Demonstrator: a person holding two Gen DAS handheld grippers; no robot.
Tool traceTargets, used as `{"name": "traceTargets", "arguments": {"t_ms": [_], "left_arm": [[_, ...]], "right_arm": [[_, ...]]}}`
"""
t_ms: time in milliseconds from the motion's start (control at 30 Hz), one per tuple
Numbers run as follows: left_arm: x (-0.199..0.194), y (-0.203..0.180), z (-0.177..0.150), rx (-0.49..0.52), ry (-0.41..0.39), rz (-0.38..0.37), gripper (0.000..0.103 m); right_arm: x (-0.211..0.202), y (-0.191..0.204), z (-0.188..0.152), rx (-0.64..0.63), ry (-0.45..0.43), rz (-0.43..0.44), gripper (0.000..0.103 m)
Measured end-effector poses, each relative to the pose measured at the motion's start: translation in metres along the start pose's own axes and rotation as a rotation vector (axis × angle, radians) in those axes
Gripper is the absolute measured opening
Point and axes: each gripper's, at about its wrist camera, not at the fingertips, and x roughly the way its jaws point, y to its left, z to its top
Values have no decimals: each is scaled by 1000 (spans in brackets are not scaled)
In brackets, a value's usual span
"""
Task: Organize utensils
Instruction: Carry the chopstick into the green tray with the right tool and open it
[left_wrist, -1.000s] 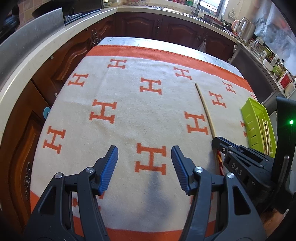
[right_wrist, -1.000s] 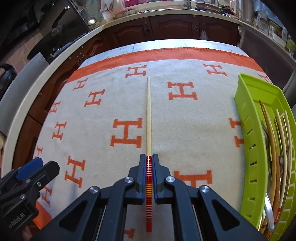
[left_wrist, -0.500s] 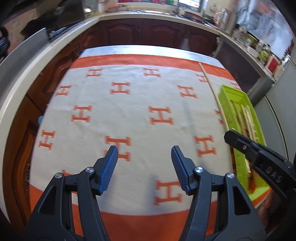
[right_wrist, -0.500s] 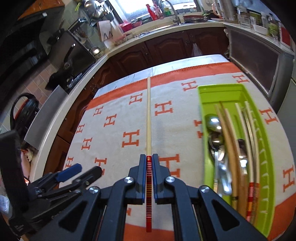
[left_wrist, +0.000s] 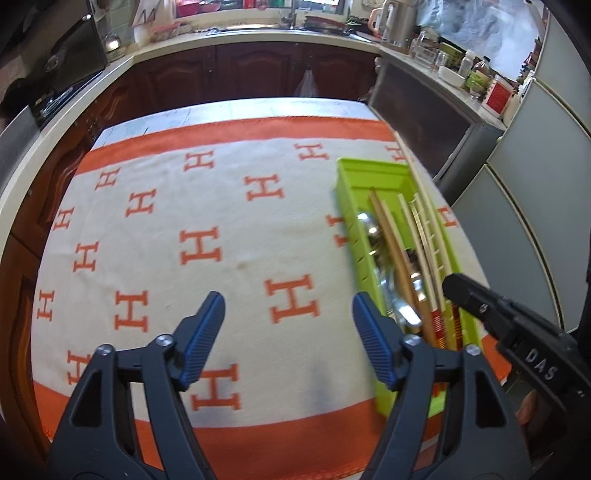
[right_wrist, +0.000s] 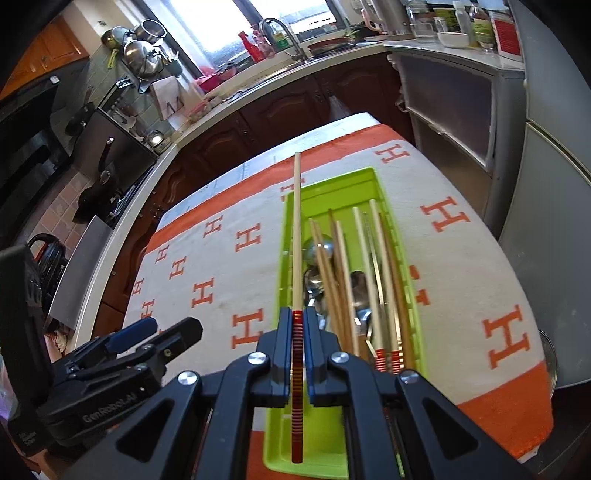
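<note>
**Chopstick held above the tray**

A long pale wooden chopstick with a red-striped handle (right_wrist: 297, 236) was clamped at its striped end by the right gripper (right_wrist: 297, 332), above the left edge of the lime-green plastic utensil tray (right_wrist: 334, 192). Wooden chopsticks (right_wrist: 376, 273) and metal spoons (right_wrist: 318, 248) were seen inside the tray. The left gripper (left_wrist: 288, 332), left of the tray, was spread wide with nothing held, over the white, orange-patterned cloth (left_wrist: 221, 206).

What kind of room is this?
Most likely a home kitchen: a sink tap stands by the window, steel pots hang on a rack, and a green tray holds spoons and chopsticks.
</note>
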Motion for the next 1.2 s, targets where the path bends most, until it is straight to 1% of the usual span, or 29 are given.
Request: {"name": "traceTargets", "arguments": {"t_ms": [33, 167, 233, 300, 333, 500, 667, 800, 1200], "left_arm": [[0, -4, 2, -1, -3, -4, 76], [2, -17, 8, 5, -8, 12, 78], [5, -19, 8, 11, -6, 18, 78], [8, -22, 9, 14, -2, 27, 79], [10, -23, 8, 15, 3, 30, 79], [16, -25, 5, 23, 17, 42, 79], [13, -25, 1, 25, 13, 53, 79], [10, -23, -2, 22, 14, 78, 79], [-10, -8, -20, 2, -1, 93, 79]], "right_arm": [[1, -3, 0, 0, 7, -3, 6], [11, -12, 0, -12, 55, -17, 7], [18, -15, -2, -14, 77, -48, 9], [20, -21, -4, 16, 81, -44, 21], [21, -23, -5, 28, 80, -38, 22], [19, -24, -7, 28, 75, -25, 22], [16, -21, -8, 28, 66, -15, 22], [16, -19, -10, 29, 71, -15, 22], [7, -5, -21, 9, 72, -27, 22]]}}
